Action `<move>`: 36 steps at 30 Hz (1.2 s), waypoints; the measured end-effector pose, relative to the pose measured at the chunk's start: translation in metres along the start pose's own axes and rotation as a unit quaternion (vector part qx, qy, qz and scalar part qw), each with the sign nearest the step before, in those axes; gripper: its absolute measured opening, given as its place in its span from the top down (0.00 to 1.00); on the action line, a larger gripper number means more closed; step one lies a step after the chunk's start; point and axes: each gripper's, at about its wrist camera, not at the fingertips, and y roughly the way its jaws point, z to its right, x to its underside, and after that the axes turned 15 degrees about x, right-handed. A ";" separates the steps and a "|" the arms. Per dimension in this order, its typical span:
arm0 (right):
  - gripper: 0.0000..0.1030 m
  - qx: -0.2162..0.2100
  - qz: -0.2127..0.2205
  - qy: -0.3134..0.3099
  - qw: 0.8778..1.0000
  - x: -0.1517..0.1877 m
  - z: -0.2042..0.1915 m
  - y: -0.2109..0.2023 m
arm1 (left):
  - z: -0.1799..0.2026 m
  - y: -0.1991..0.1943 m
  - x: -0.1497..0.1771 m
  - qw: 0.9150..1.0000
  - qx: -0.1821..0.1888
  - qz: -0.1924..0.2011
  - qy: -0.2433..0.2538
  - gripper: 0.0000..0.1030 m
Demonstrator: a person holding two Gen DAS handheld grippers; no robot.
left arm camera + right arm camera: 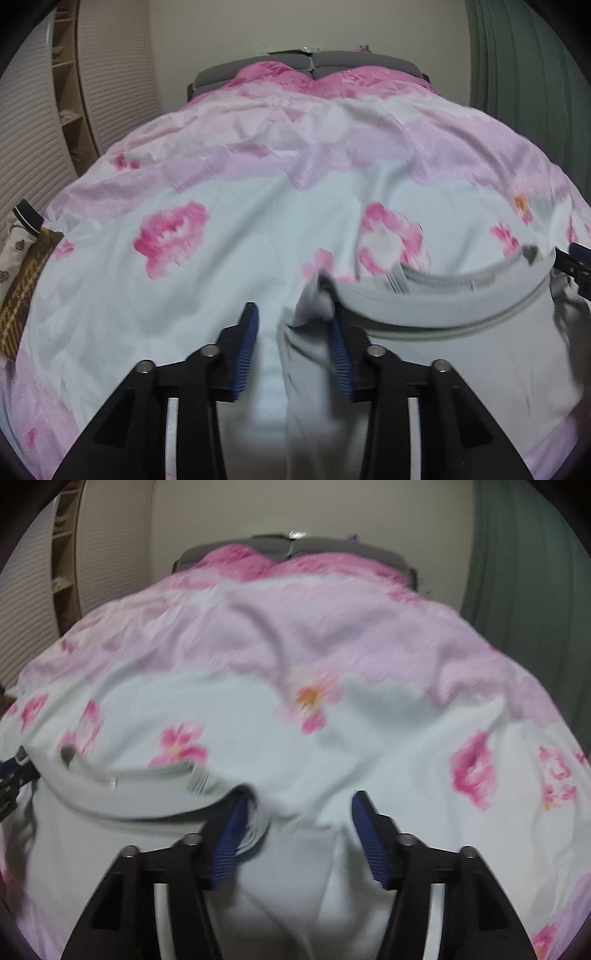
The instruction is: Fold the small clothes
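Observation:
A small pale grey-white shirt (454, 354) with a grey-trimmed collar lies on the bed, collar away from me. My left gripper (291, 321) is open at the shirt's left shoulder, whose corner drapes over the right finger (338, 354). My right gripper (301, 808) is open at the shirt's right shoulder (122, 812); the fabric edge rests against its left finger (229, 838). Each gripper shows at the edge of the other's view.
The bed is covered by a white and pink floral duvet (177, 236) with pink pillows and a grey headboard (332, 61) at the far end. A louvred wardrobe (33, 140) stands left, a green curtain (528, 85) right. Patterned clothes (22, 266) lie at the bed's left edge.

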 end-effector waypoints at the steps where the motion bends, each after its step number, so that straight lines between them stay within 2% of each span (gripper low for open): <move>1: 0.41 0.004 0.001 0.003 1.000 -0.003 0.003 -0.001 | -0.002 -0.003 -0.005 1.000 -0.009 0.006 0.001 0.58; 3: 0.41 0.010 0.006 0.011 1.000 -0.004 0.009 -0.010 | -0.005 -0.011 -0.009 1.000 -0.016 0.014 0.000 0.58; 7: 0.41 -0.010 0.021 0.000 1.000 0.007 0.008 -0.036 | 0.002 -0.031 0.000 1.000 -0.009 0.013 0.013 0.56; 9: 0.41 -0.041 0.013 -0.010 0.999 0.017 -0.001 -0.044 | 0.010 -0.038 0.009 1.000 0.006 0.006 0.021 0.56; 11: 0.46 -0.074 -0.002 -0.027 0.997 0.026 -0.014 -0.046 | 0.020 -0.040 0.019 0.999 0.030 -0.007 0.026 0.56; 13: 0.56 -0.087 -0.012 -0.047 0.995 0.032 -0.029 -0.045 | 0.033 -0.033 0.026 0.997 0.056 -0.023 0.037 0.56; 17: 0.58 -0.094 -0.026 -0.077 0.992 0.036 -0.056 -0.034 | 0.052 -0.007 0.026 0.994 0.078 -0.053 0.061 0.56; 20: 0.58 -0.092 -0.035 -0.068 0.993 0.033 -0.063 -0.022 | 0.048 0.013 0.020 0.994 0.077 -0.065 0.051 0.56; 24: 0.58 -0.088 -0.038 -0.042 0.994 0.017 -0.063 -0.008 | 0.035 0.026 0.004 0.996 0.065 -0.051 0.033 0.56; 32: 0.58 -0.051 -0.016 0.006 0.999 -0.017 -0.046 0.009 | 0.012 0.032 -0.026 0.999 0.036 -0.018 0.011 0.56; 36: 0.58 -0.061 -0.018 0.024 0.998 -0.013 -0.030 -0.003 | 0.003 0.021 -0.023 0.999 0.040 -0.015 -0.003 0.56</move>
